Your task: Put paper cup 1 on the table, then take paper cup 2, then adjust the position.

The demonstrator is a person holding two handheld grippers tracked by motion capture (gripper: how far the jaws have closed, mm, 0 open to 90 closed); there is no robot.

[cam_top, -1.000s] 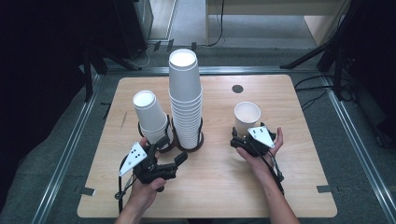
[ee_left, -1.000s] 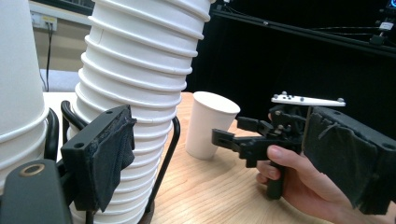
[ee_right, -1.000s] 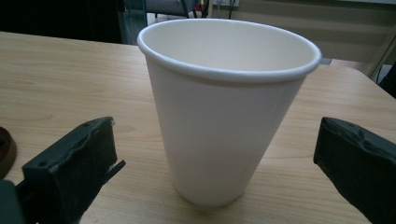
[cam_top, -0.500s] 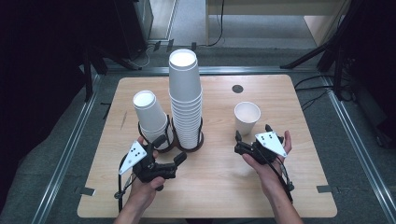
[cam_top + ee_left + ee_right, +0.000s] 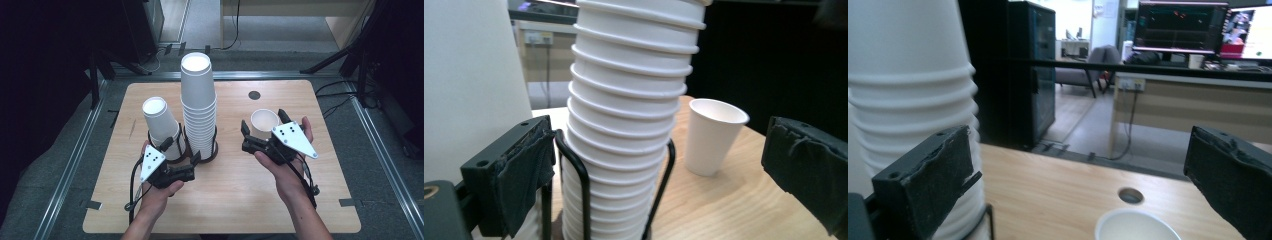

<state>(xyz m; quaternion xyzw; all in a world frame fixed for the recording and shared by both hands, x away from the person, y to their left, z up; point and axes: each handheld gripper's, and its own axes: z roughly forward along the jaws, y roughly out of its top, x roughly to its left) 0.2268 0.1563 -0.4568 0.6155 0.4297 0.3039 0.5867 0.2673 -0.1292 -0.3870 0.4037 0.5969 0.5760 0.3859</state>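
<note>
High view | left gripper [image 5: 181, 154] sits at the foot of the tall cup stack [image 5: 199, 107], jaws just opened wide, nothing between them | right gripper [image 5: 261, 131] hangs spread wide above the single paper cup [image 5: 265, 121], which stands alone on the table [image 5: 225, 200], unheld

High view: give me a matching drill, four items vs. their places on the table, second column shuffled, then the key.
Items:
1. tall cup stack
2. short cup stack
3. single cup
4. round hole

Places:
A. alone on the right half, in front of the right claw
B. in the table top behind the single cup
C. wire holder at the middle
D. wire holder left of the tall stack, by the left claw

Pairs: 1-C, 2-D, 3-A, 4-B
</note>
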